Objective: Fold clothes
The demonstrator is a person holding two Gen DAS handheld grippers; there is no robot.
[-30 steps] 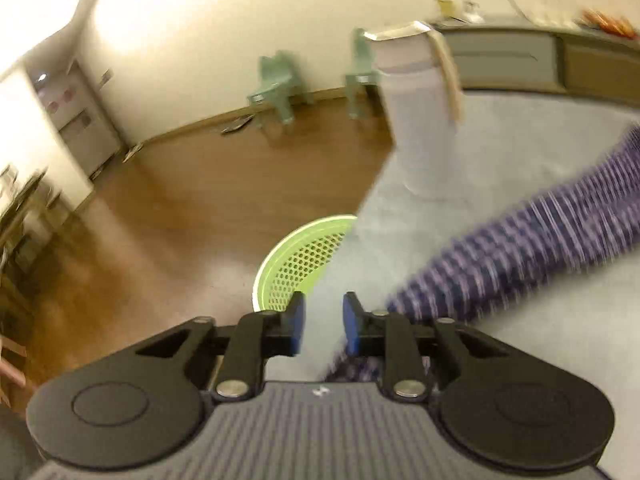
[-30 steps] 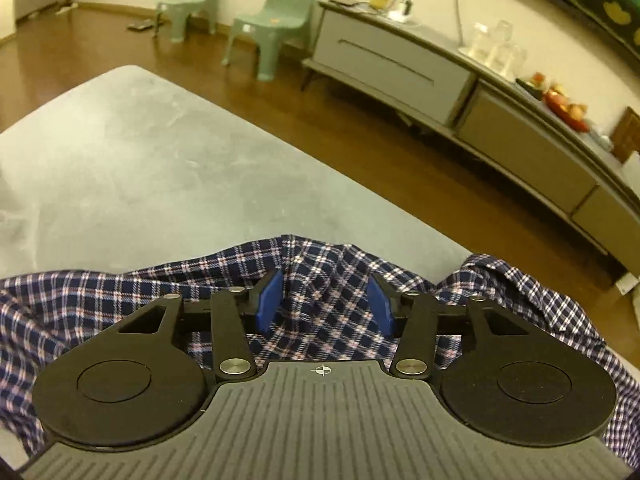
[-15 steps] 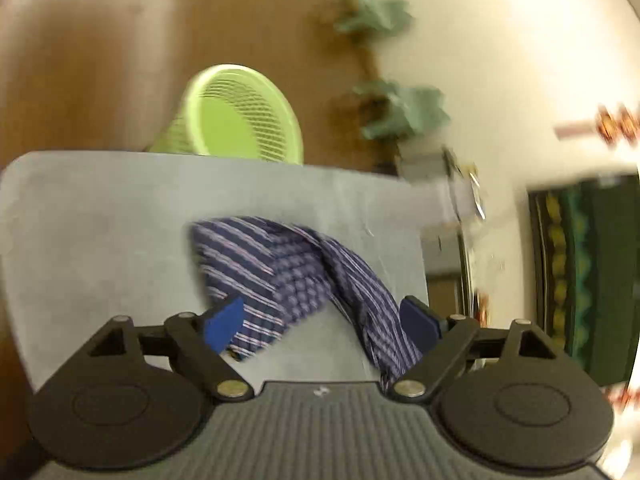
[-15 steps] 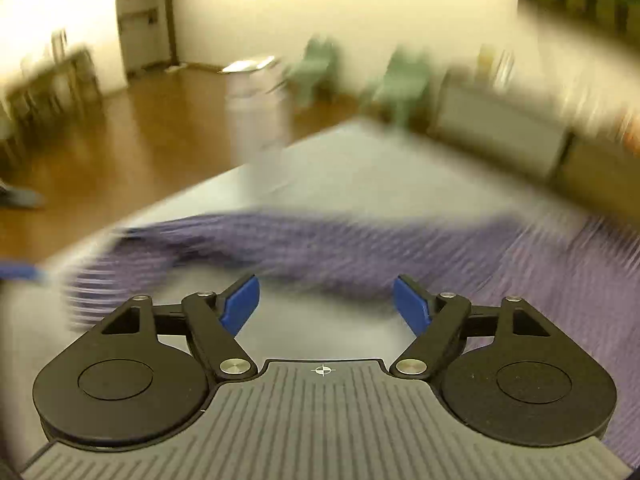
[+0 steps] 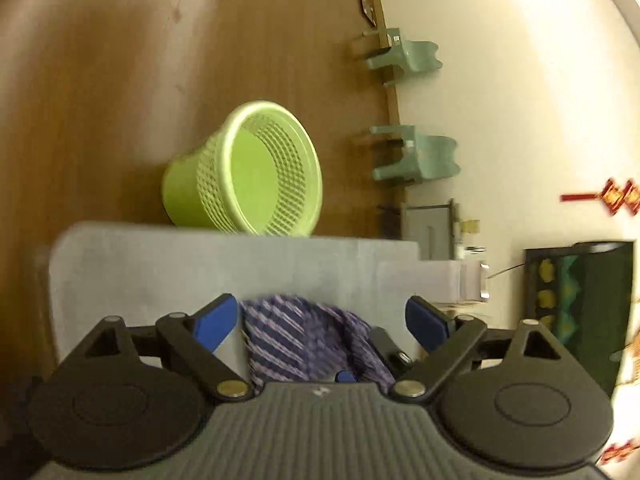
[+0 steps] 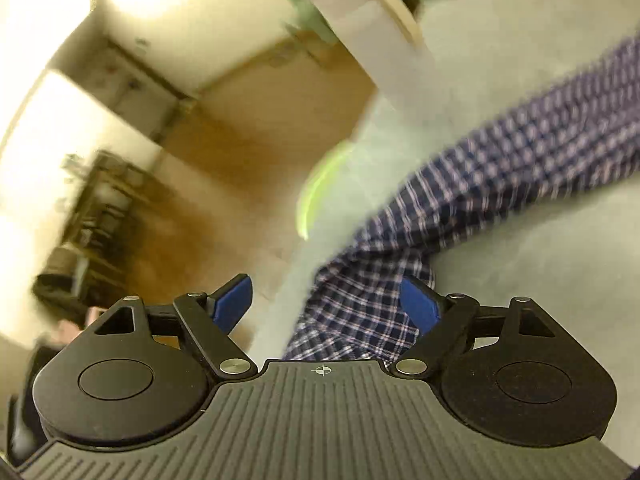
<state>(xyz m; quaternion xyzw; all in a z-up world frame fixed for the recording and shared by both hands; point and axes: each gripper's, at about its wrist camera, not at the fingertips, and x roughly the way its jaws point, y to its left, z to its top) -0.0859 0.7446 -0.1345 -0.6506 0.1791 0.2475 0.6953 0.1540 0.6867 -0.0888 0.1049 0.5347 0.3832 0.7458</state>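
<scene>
A navy plaid shirt (image 6: 500, 176) lies bunched across the grey table (image 6: 540, 280), stretching from the upper right down to the table's edge. My right gripper (image 6: 326, 302) is open, its blue fingertips either side of the shirt's near end, holding nothing. In the left wrist view a bunched end of the shirt (image 5: 296, 340) lies on the grey table (image 5: 160, 264) between my left gripper's (image 5: 322, 320) wide-open blue fingertips. Part of the other gripper shows just behind the cloth there. Both views are motion-blurred.
A lime green mesh basket (image 5: 248, 172) stands on the wooden floor beyond the table's edge. A white column (image 6: 372, 36) rises by the table. Two green chairs (image 5: 416, 156) and a low cabinet stand by the wall.
Both grippers have opened wide and swung round quickly. The left camera has tilted sideways and closed in on the shirt's end; the right one now looks along the table's edge.
</scene>
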